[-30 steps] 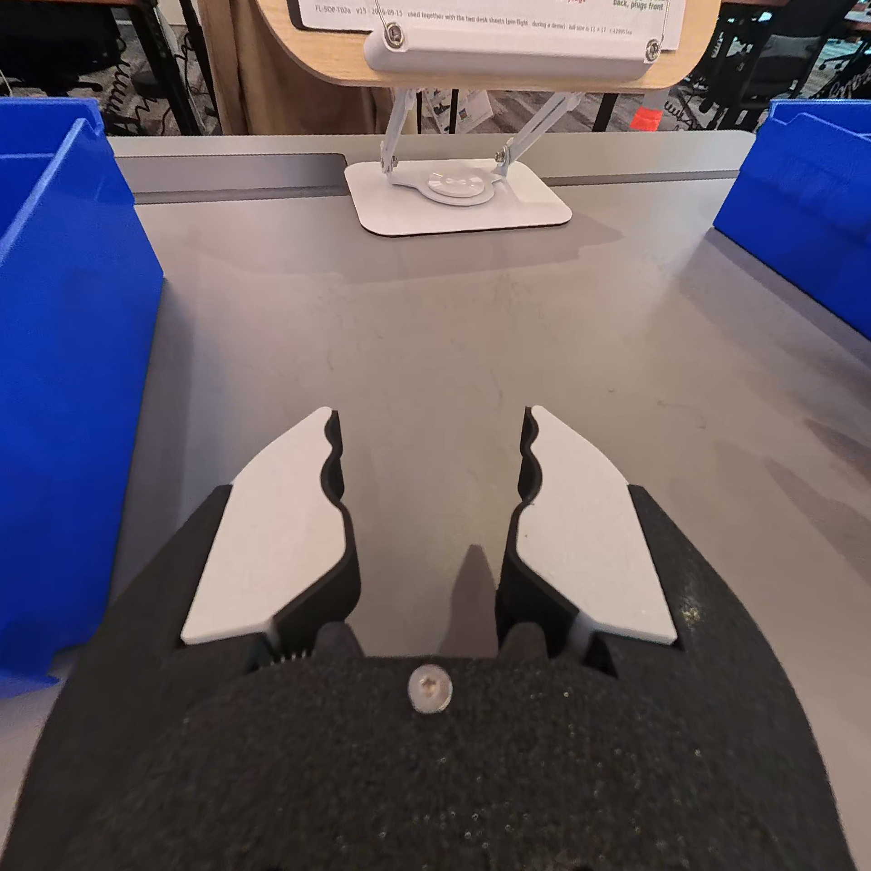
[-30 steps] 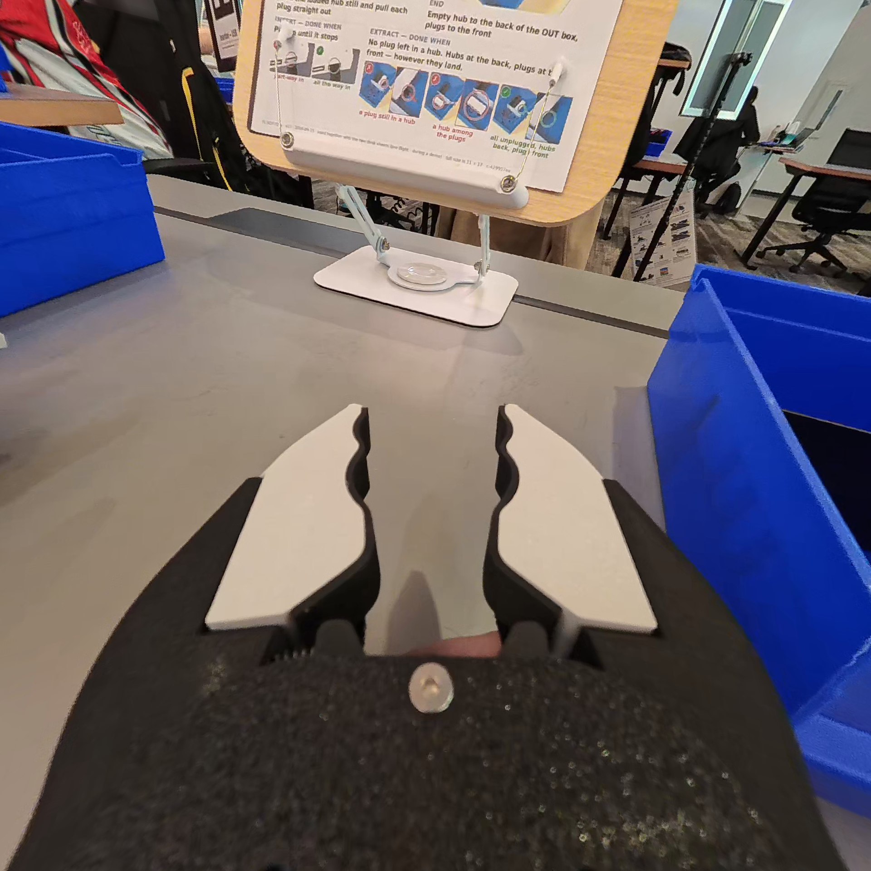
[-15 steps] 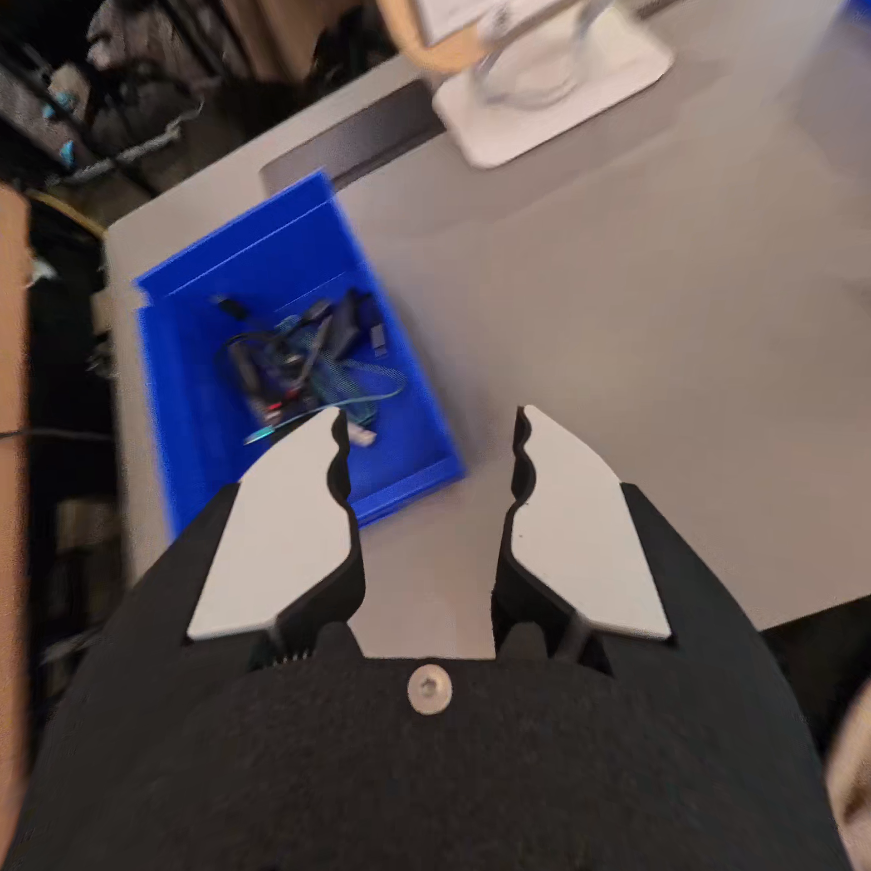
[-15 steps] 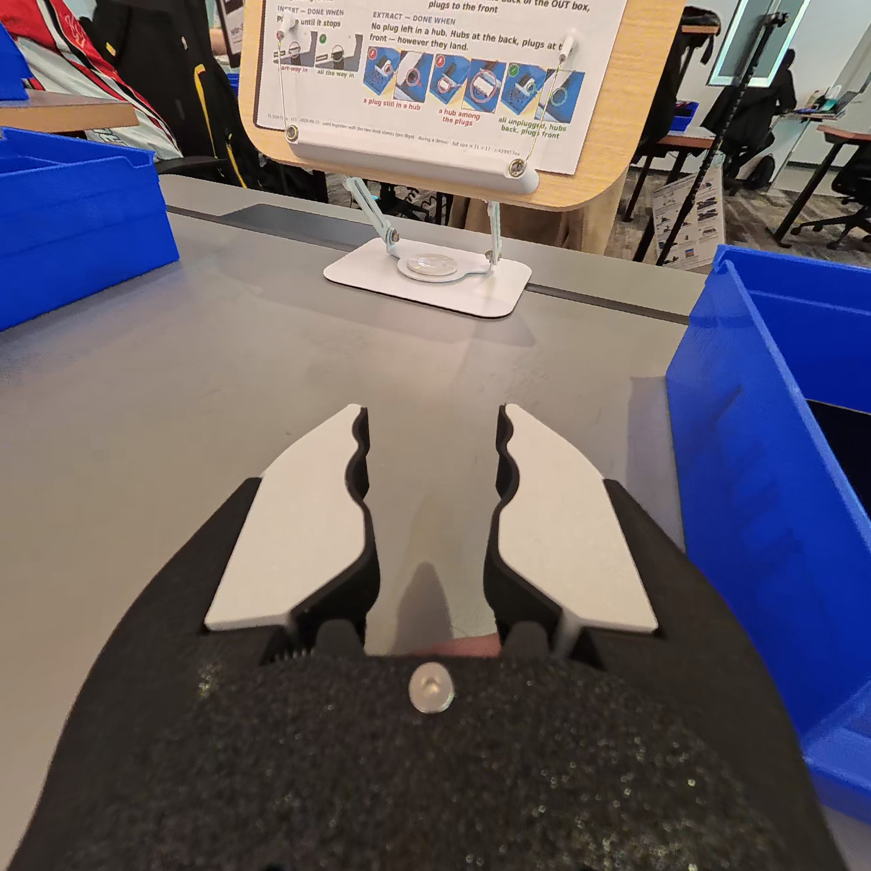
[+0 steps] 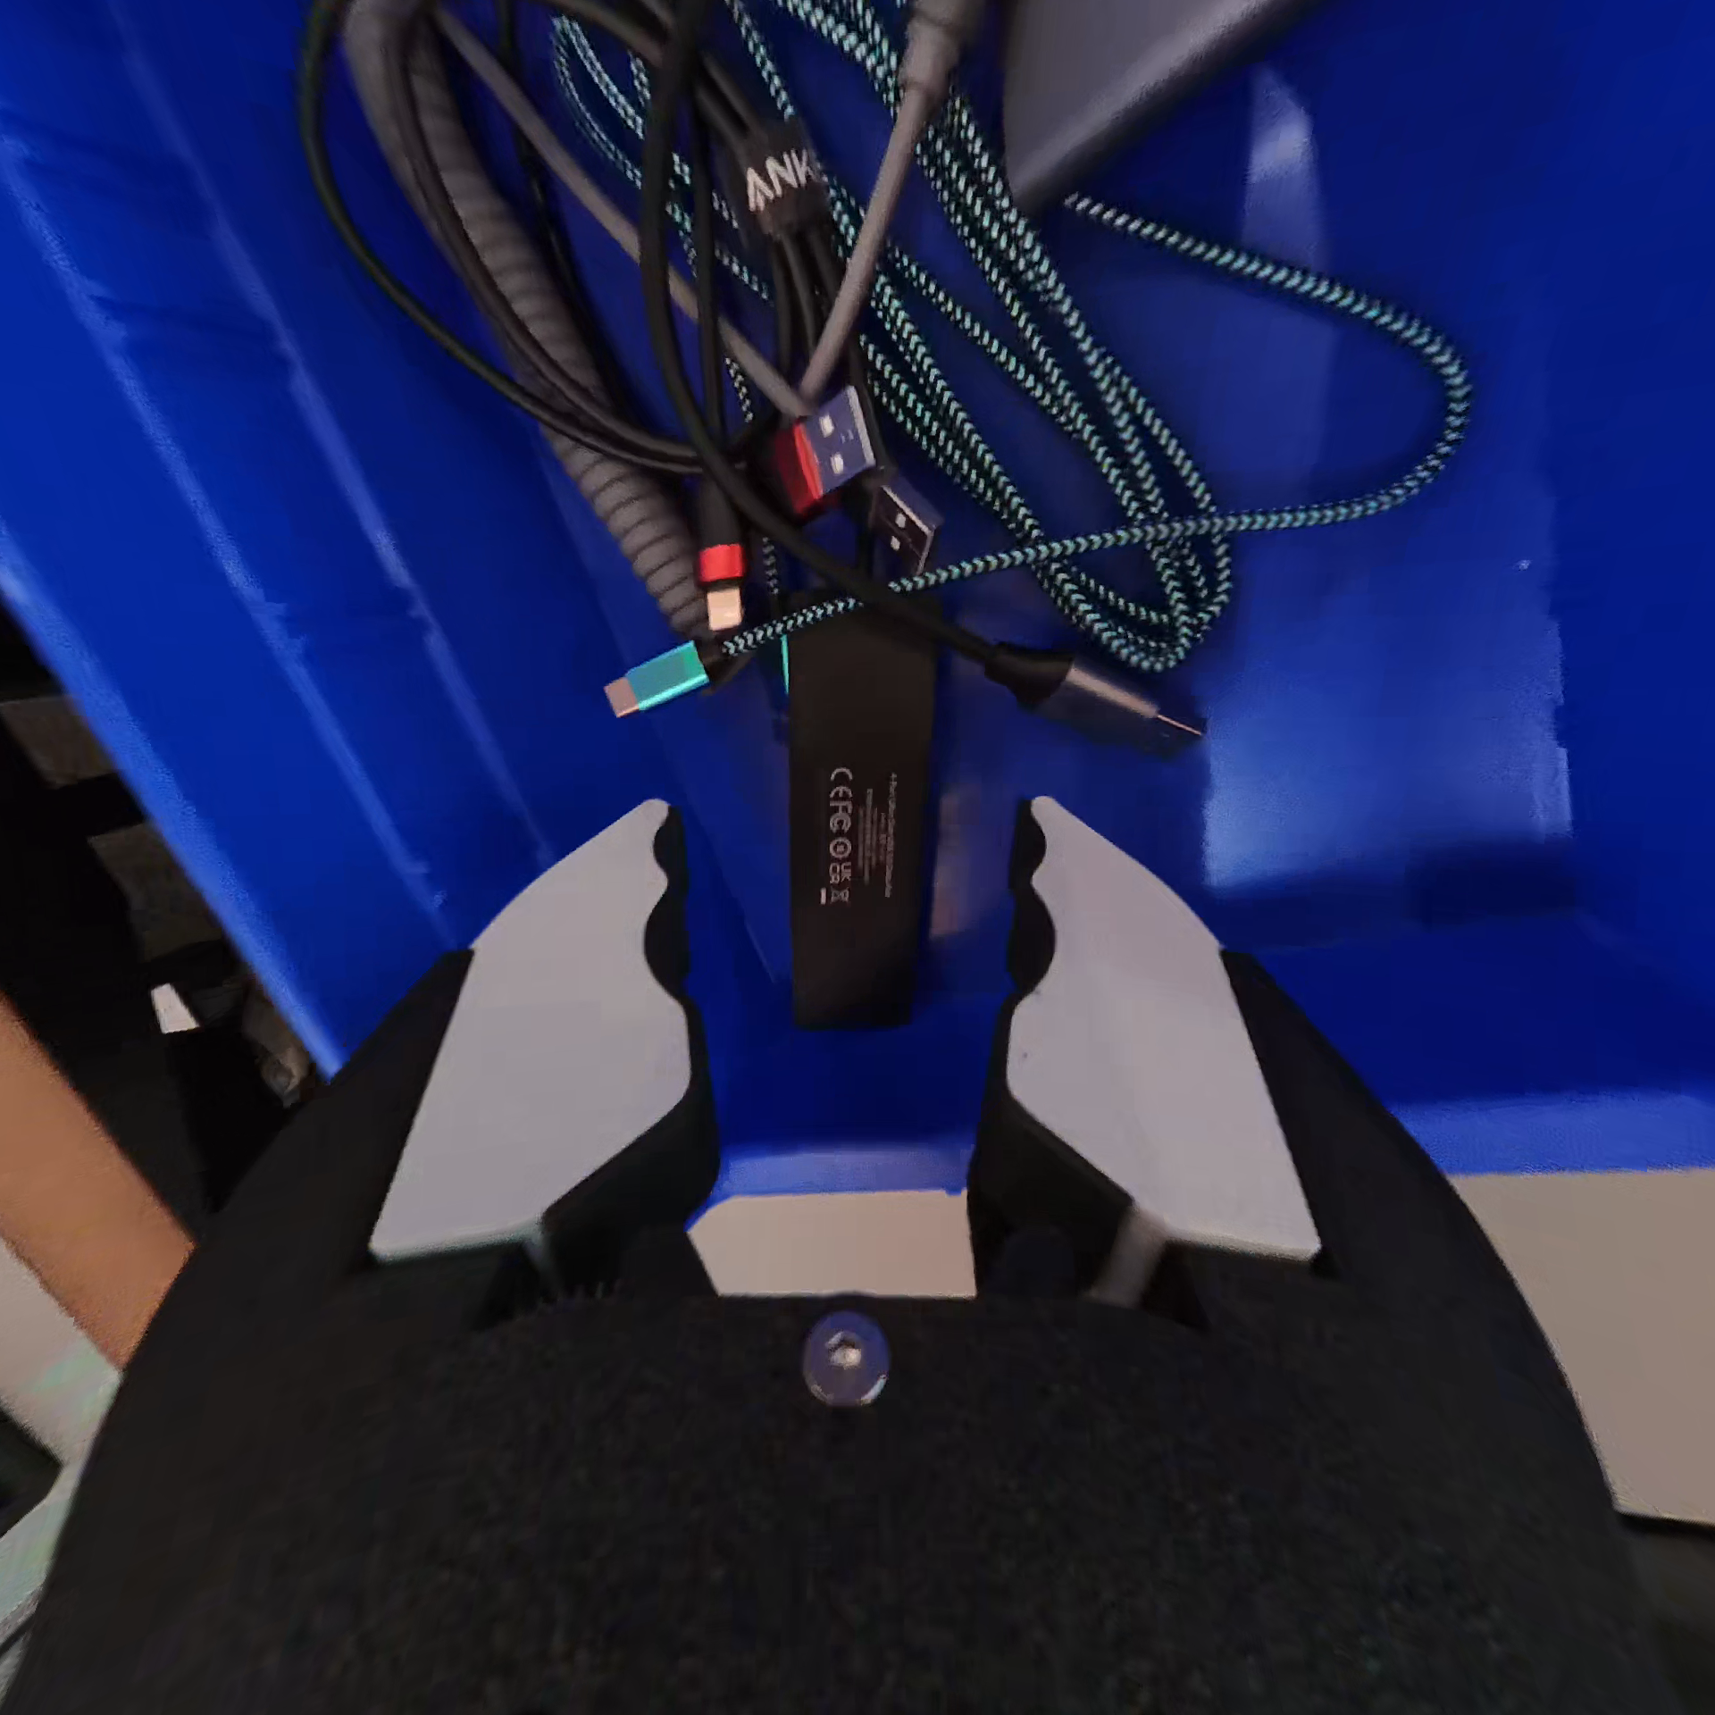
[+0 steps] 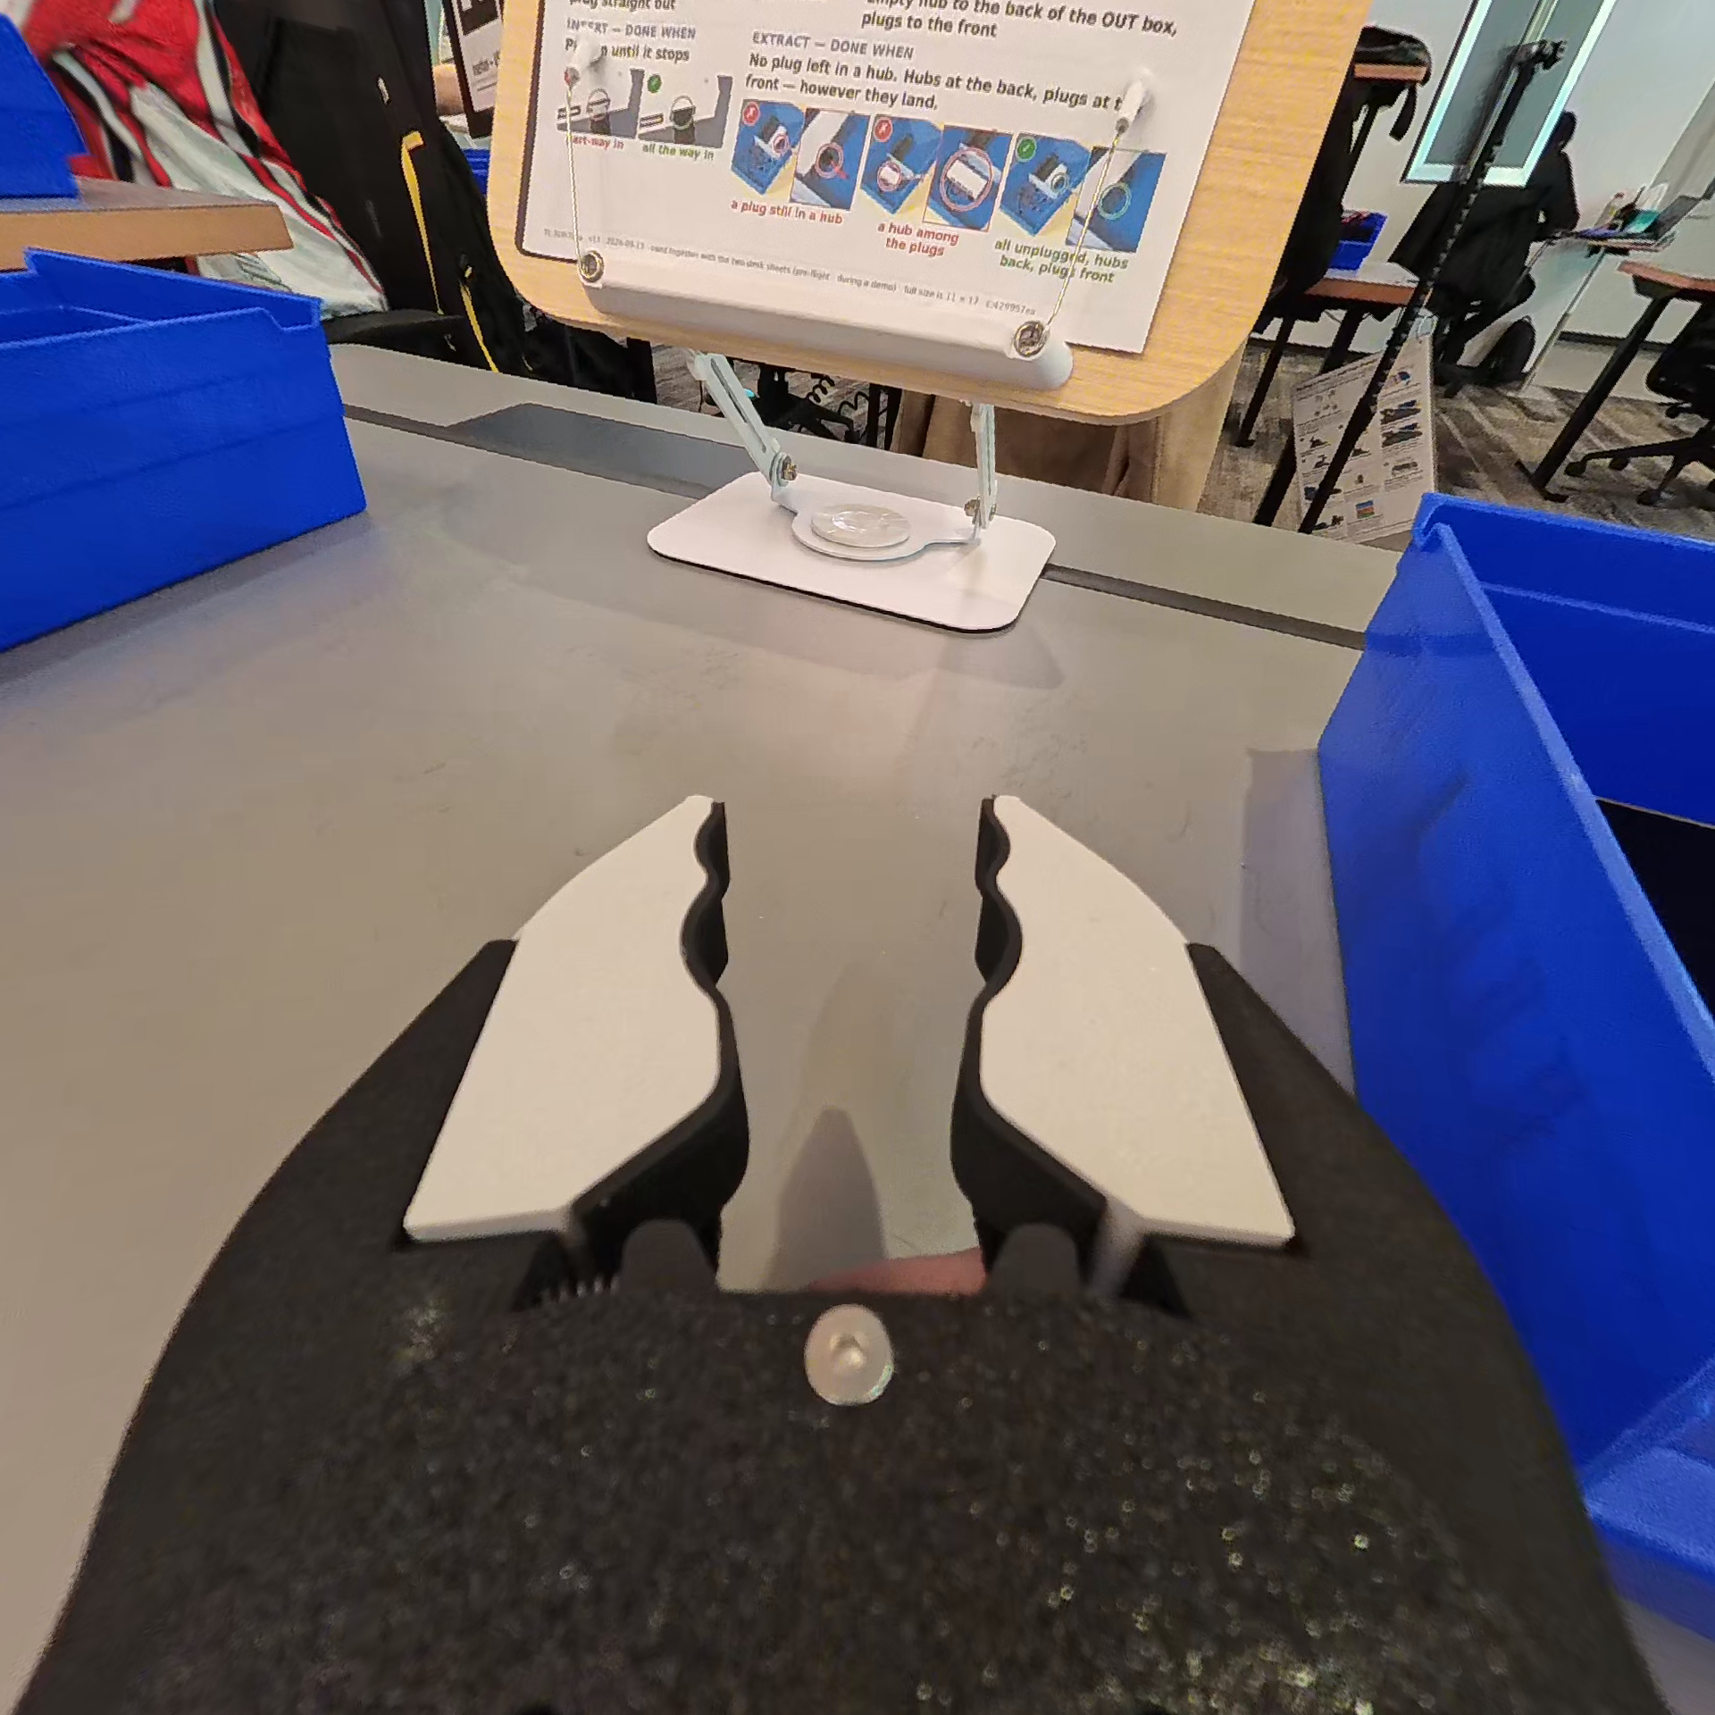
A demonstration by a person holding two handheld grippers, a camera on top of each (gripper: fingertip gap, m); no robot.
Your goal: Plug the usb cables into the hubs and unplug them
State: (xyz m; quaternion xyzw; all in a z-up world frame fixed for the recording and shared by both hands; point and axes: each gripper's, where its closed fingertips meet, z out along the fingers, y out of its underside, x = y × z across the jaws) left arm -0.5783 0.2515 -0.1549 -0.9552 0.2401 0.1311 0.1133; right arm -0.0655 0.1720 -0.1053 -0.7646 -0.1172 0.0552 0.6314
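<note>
In the left wrist view my left gripper (image 5: 843, 817) is open and empty, reaching down into a blue bin (image 5: 278, 483). A flat black USB hub (image 5: 858, 835) lies on the bin floor, its near end between my fingertips. Behind it lies a tangle of cables: a teal braided cable (image 5: 1114, 445), a grey coiled cable (image 5: 603, 483), a red USB-A plug (image 5: 821, 455), a second USB-A plug (image 5: 905, 529), a teal USB-C plug (image 5: 654, 682). A grey hub (image 5: 1114, 83) shows at the top. My right gripper (image 6: 852, 817) is open and empty above the grey table (image 6: 464, 742).
In the right wrist view a blue bin (image 6: 1531, 928) stands close on the right and another blue bin (image 6: 158, 445) at the far left. A wooden instruction board on a white stand (image 6: 854, 548) stands at the table's back. People and office furniture are beyond the table. The tips of one gripper are about 50 centimetres away from the tips of the other. Measured from the fingertips, the red USB-A plug (image 5: 821, 455) is 6 centimetres or so from the left gripper and 50 centimetres from the right.
My left gripper swung left from the table, rose over the left bin, then dropped into it close to the black hub. The right gripper stayed nearly still, drawing back slightly.
</note>
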